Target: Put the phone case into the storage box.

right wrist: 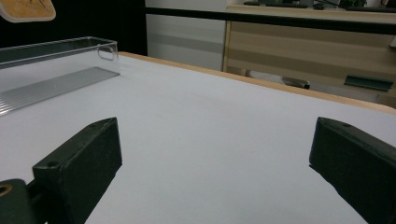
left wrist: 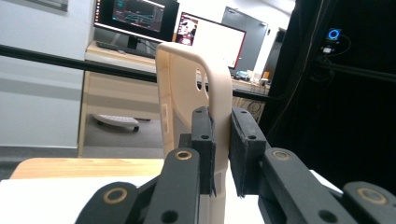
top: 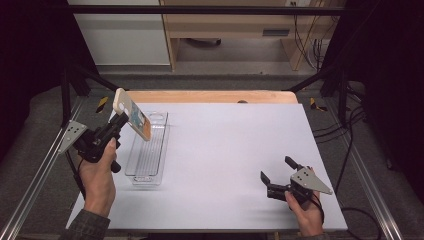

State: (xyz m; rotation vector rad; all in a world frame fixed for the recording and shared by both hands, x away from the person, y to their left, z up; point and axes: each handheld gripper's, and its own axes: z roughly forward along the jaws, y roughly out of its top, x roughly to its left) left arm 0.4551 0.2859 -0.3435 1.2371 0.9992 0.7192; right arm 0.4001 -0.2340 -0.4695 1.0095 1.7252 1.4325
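1. High view: your left tool (top: 121,121) is clamped on a beige phone case (top: 132,113) by its lower end, so the case stands up and leans away from you, above the near-left part of the clear plastic tray (top: 161,150).
2. Left gripper view confirms the grip: both pads pinch the case's side wall (left wrist: 219,116), with the camera cut-out up at the far end.
3. The relation that matters: the tray lies just to the right of and below the case, and its long axis runs away from you, roughly in line with the case's long axis. In my judgement you only need to lay the case flatter and lower it.
4. Your left hand is the one at the tray; your right tool (top: 276,175) rests well apart on the near-right of the counter (top: 230,140), jaws spread wide and gripping nothing.
5. Right gripper view shows the tray's far end (right wrist: 105,49) off to the left.
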